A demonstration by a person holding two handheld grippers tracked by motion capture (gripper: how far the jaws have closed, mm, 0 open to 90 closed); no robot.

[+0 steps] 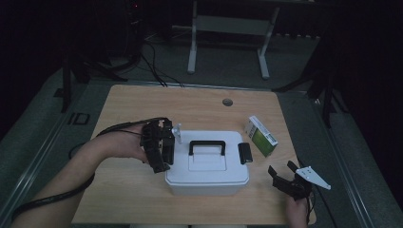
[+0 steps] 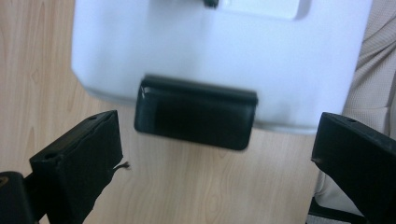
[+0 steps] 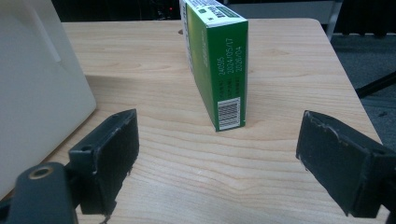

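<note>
The white box (image 1: 207, 164) sat at the centre of the frame on the worktop (image 1: 142, 102), lid down, both black latches apparently fastened. The left tongs (image 1: 159, 145) hovered released over its left latch (image 2: 196, 113); the right tongs (image 1: 285, 179), also released, faced the green carton (image 3: 217, 60). Opening seemed barely begun.

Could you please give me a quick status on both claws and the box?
Left claw open at white box's left latch. Right claw open, facing green carton. Lid shut. Nothing in the way.

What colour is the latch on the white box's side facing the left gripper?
Black. The latch shows best in the left gripper view, against the white box.
</note>
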